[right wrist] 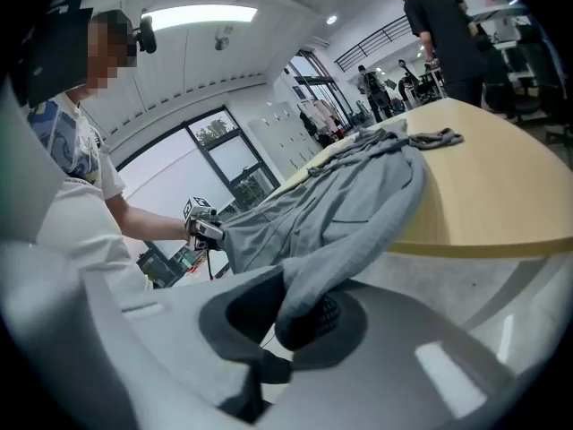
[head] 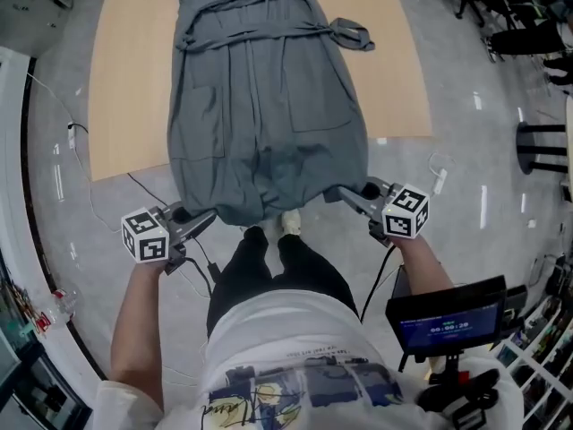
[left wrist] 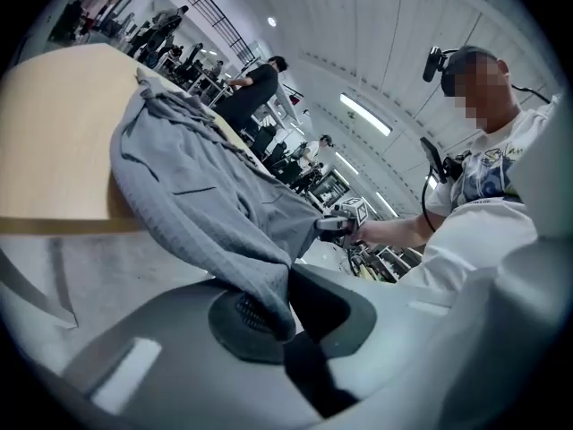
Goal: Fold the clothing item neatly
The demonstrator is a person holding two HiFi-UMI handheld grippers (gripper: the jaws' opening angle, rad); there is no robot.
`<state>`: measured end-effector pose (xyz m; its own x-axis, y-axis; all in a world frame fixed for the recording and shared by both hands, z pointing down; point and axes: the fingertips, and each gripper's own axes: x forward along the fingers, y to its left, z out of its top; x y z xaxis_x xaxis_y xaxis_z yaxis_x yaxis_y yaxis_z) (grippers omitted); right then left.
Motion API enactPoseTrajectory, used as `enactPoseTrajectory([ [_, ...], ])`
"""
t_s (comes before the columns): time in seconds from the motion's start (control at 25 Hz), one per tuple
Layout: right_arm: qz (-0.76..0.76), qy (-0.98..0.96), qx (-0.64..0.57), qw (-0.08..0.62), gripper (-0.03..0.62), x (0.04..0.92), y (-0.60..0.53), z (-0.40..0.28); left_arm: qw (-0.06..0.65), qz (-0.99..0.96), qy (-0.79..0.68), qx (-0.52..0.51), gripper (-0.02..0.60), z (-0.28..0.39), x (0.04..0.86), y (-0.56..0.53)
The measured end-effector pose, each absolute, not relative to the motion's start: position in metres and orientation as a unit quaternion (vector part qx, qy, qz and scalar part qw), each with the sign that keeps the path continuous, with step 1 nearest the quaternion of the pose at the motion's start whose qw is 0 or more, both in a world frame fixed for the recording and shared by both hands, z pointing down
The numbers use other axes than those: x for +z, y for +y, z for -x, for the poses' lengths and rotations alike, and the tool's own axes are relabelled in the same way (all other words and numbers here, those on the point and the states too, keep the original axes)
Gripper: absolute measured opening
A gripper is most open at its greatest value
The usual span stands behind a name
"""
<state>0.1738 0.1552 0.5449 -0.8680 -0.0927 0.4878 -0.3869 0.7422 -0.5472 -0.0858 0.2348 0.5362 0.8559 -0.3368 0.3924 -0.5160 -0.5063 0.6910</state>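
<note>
- Now, at the near edge of the table (head: 125, 79), the grey garment (head: 264, 106) lies lengthwise down the middle of the top. Its upper end points toward the far edge and its hem spills over the near edge.
- Your left gripper (head: 204, 219) is clamped on the hem's left corner. The left gripper view shows the cloth pinched tight between its pads.
- Your right gripper (head: 347, 195) grips the right corner the same way, with fabric bunched between its closed jaws.
- You hold both corners up just off the near edge, and the hem sags between them above your feet.
- The belt (head: 345, 32) is tied across the waist, and one end lies on bare wood toward the table's right edge.
- The step in hand looks like the first fold, with the hem end lifted, ready to be carried toward the far edge.
- The next move calls for both hands travelling together and level, with the cloth kept taut between the corners.
- Lay the hem square across the upper part before you release it. The loose belt end could leave the fold lumpy, so tuck it in.
</note>
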Motion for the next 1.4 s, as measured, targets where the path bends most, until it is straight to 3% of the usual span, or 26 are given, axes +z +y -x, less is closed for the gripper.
enactPoseTrajectory([
  [0.68,-0.114,-0.947,0.248,0.172,0.017,0.421,0.114,-0.132,0.308,-0.922,-0.227,0.057,0.018,0.105,0.399,0.176],
  [1.4,-0.079,-0.980,0.149,0.106,0.017,0.322,0.010,-0.106,0.216,-0.933,-0.288,0.001,0.018,0.134,0.319,0.077],
])
